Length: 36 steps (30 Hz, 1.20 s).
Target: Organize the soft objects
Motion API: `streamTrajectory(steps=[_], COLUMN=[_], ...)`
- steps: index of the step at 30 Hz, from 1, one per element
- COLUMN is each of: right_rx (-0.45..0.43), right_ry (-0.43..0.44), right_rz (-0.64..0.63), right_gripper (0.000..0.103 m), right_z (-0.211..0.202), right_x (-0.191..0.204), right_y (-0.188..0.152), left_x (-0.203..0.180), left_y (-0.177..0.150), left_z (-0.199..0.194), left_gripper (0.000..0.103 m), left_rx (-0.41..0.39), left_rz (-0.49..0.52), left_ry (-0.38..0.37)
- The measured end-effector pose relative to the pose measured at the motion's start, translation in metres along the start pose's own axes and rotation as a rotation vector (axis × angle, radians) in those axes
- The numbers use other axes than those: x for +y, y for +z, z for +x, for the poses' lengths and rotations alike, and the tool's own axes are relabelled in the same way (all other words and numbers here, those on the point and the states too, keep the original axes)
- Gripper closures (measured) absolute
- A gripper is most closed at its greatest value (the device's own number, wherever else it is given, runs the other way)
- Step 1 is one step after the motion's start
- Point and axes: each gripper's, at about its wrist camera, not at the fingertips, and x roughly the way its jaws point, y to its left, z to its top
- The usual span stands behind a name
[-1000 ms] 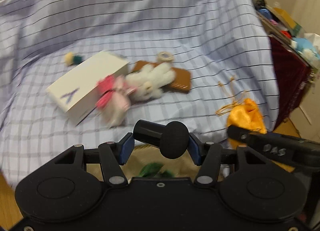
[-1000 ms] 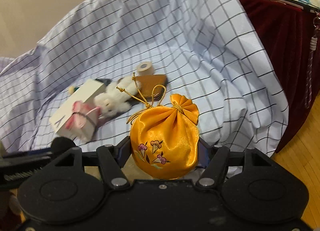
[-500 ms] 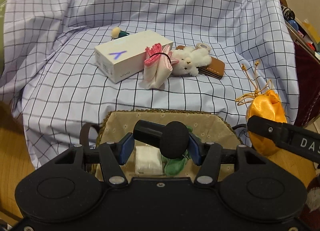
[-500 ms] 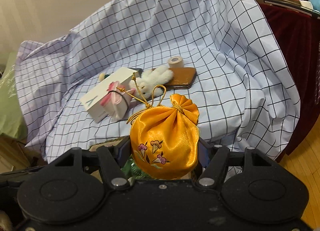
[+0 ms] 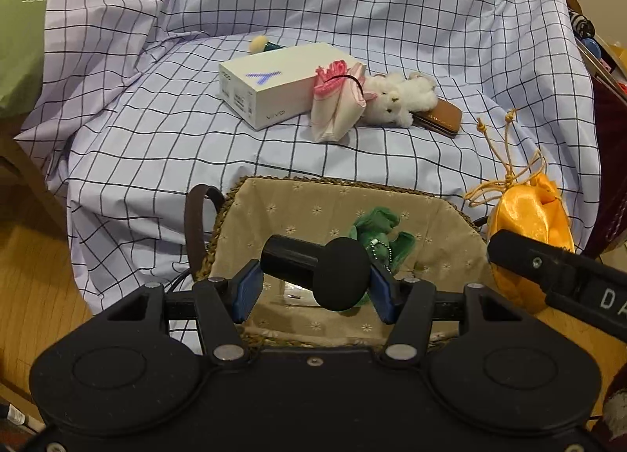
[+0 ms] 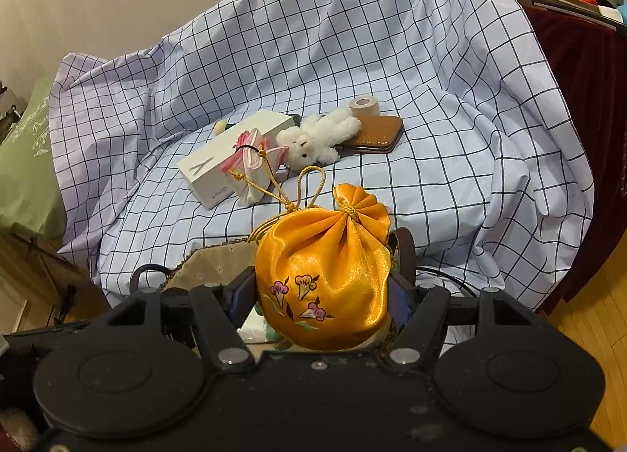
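Your left gripper (image 5: 313,279) is clamped on a black mic (image 5: 333,271) with a round foam head; its stub handle lies crosswise, pointing left, and it hides part of the green plush (image 5: 382,232) lying in the basket (image 5: 274,193) below. Only the basket's far rim, lining and left strap show from your left wrist; its near side is cut off by the gripper body. Your right gripper (image 6: 321,295) holds the orange pouch (image 6: 325,267) by its sides, upright, gathered neck up and tilted right, cords trailing to the left. The pouch covers nearly all of the basket in the right view, so you cannot tell how it sits over the opening; in the left view it hangs just beyond the basket's right edge. On the checked sheet (image 5: 156,138) behind, the box (image 5: 282,87), pink bundle (image 5: 337,99), white plush (image 5: 399,99) and brown wallet (image 5: 439,117) lie touching in a row; the tape roll (image 6: 364,105) shows only from the right. Bare sheet lies between that row and the basket's far rim.
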Motion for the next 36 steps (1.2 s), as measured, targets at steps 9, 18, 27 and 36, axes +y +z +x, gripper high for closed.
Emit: streamTrajectory(steps=[9, 18, 27, 36], right_rx=[0.017, 0.028, 0.033, 0.041], right_ry=[-0.003, -0.001, -0.001, 0.007], right_rz=[0.007, 0.018, 0.021, 0.016], right_gripper=[0.037, 0.037, 0.037, 0.036], right_z=[0.0033, 0.0060, 0.0080, 0.0098], right_x=[-0.0025, -0.0039, -0.0034, -0.0021], right_y=[-0.0016, -0.0015, -0.0017, -0.0035], left_x=[-0.0040, -0.0031, -0.0002, 0.0054], left_y=[-0.0053, -0.0069, -0.0043, -0.0027], left_z=[0.0041, 0.0062, 0.0015, -0.0018], left_gripper=[0.048, 0.048, 0.030, 0.029], left_rx=[0.025, 0.047, 0.025, 0.011], left_rz=[0.011, 0.008, -0.010, -0.043], left_ry=[-0.001, 0.012, 0.029, 0.024])
